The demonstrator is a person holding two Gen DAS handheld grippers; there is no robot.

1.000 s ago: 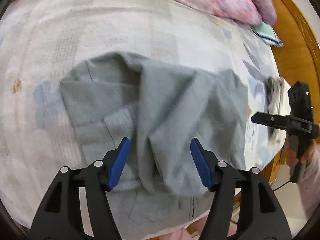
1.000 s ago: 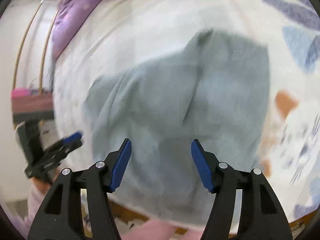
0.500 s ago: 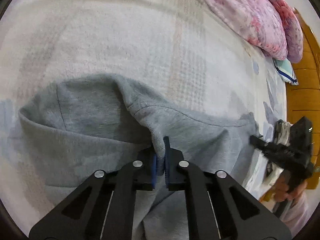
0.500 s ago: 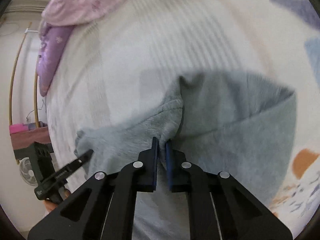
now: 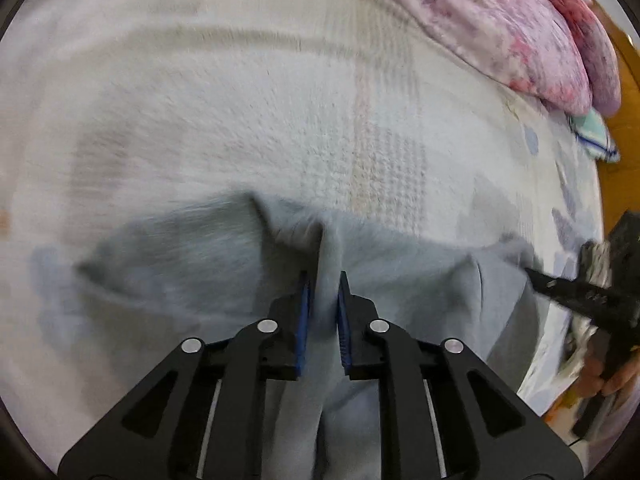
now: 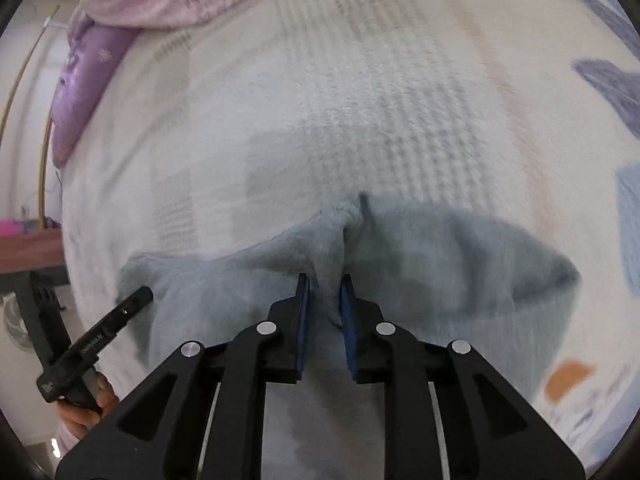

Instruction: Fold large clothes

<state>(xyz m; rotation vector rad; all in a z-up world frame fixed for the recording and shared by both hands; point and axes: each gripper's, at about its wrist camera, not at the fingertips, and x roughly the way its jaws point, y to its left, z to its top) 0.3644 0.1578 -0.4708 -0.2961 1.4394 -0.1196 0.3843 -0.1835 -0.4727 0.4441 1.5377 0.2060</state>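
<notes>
A grey sweatshirt [image 5: 192,264] lies partly folded on the pale patterned bed cover [image 5: 280,100]. My left gripper [image 5: 323,280] is shut on a pinched ridge of its fabric near the garment's far edge. My right gripper [image 6: 323,282] is shut on another pinched ridge of the grey sweatshirt [image 6: 460,264]. The right gripper shows at the right edge of the left wrist view [image 5: 576,292], and the left gripper at the lower left of the right wrist view [image 6: 100,340]. Fabric hangs down between and under both pairs of fingers.
A pink floral quilt [image 5: 500,20] is bunched at the far right of the bed, with a folded teal cloth [image 5: 592,136] beside it and a wooden headboard [image 5: 620,184] behind. A purple pillow [image 6: 84,84] lies at the far left in the right wrist view.
A second ago both grippers were open above the sweatshirt. They closed on its fabric and now hold it, with the pinched folds drawn forward across the bed and the far edge raised.
</notes>
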